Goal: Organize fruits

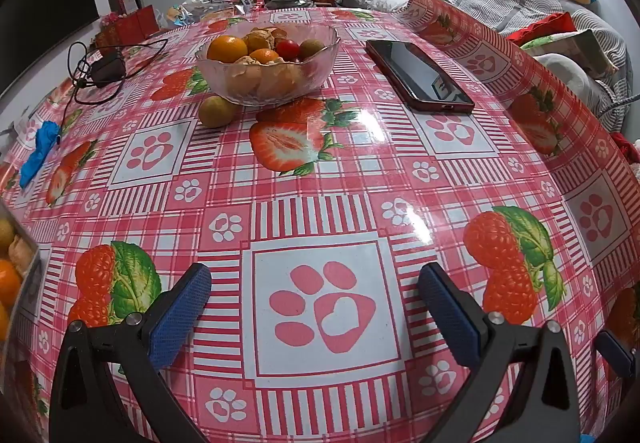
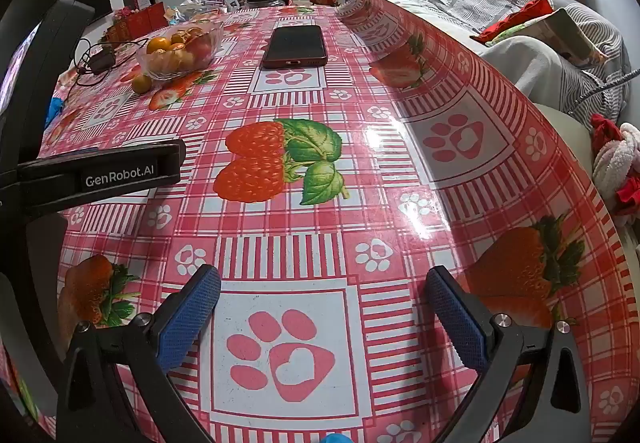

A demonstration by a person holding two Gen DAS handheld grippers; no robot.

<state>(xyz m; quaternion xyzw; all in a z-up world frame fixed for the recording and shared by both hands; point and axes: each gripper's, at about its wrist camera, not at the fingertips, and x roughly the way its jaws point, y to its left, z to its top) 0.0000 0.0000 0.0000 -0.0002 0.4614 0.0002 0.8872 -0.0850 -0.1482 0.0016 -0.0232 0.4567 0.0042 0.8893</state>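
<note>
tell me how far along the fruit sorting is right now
Mostly done, it seems: the glass bowl already holds oranges and other fruit. Nothing is in hand; the left gripper and right gripper are both open and empty above the tablecloth. Left: one loose fruit sits on the table against the bowl.

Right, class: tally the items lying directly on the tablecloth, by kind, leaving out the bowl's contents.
Glass bowl: 1
Loose yellow-green fruit: 1
Phone: 1
Charger with cable: 1
Blue crumpled item: 1
Total: 5
</note>
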